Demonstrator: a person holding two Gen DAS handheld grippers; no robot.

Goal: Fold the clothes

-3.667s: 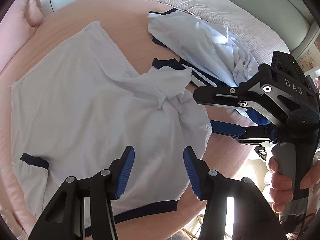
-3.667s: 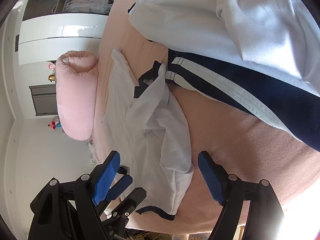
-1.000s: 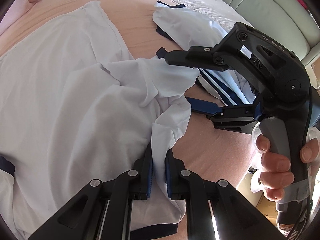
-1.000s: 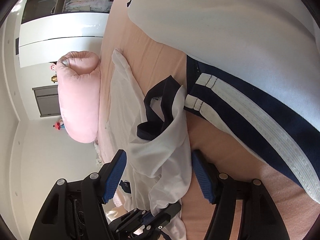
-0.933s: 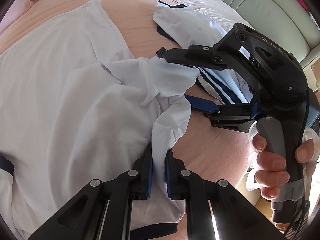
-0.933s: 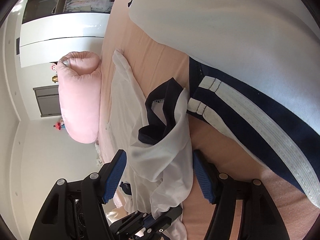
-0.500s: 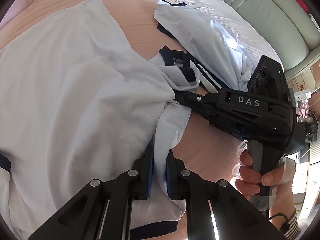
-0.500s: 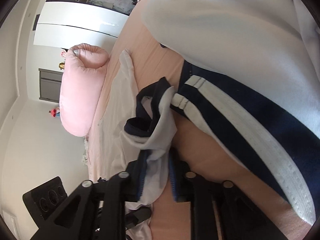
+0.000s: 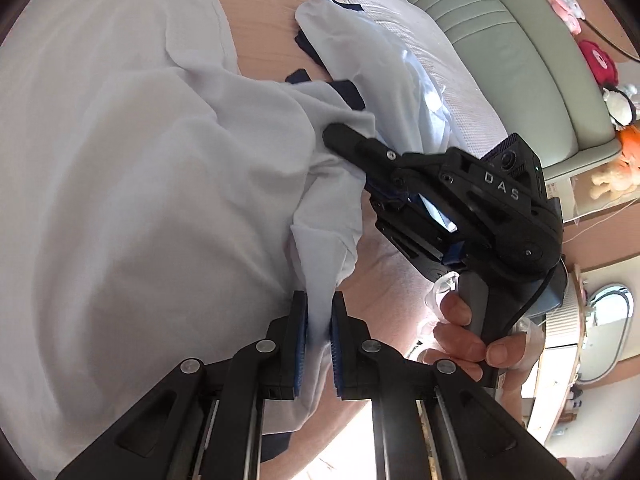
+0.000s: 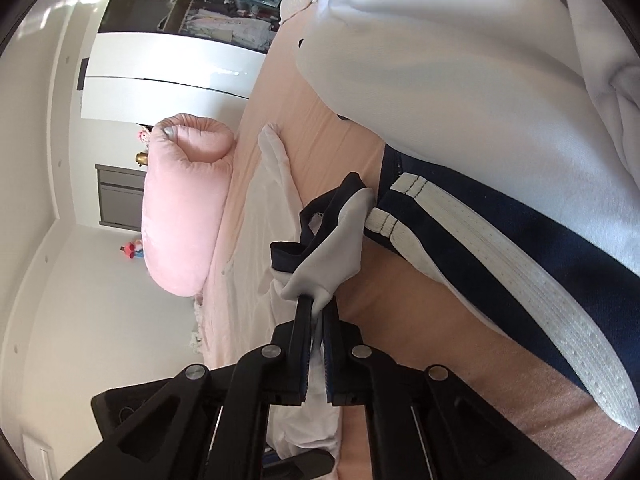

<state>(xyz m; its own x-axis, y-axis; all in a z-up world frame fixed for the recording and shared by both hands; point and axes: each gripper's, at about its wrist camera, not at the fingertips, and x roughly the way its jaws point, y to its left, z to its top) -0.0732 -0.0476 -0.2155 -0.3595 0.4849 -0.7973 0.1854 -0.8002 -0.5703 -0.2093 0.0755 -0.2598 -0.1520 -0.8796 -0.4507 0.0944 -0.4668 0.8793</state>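
Left wrist view: on a pink bed [image 9: 392, 276], the left gripper [image 9: 319, 340] pinches a bunched side edge of the white shirt [image 9: 132, 184], blue pads pressed onto the cloth. The right gripper [image 10: 317, 344], gripped by a person's hand [image 9: 468, 332], is clamped on the shirt's navy-trimmed sleeve [image 10: 328, 248], apparently so both corners can be carried over together for a fold. More clothes (a white-and-navy heap [image 10: 480, 92]) lie just beside, likely awaiting their turn.

A peach-pink sheeted bed [image 10: 304, 120] carries a spread white shirt [image 9: 120, 184], a rumpled navy-and-white striped garment [image 10: 500, 240] and a rolled pink pillow [image 10: 180, 208].
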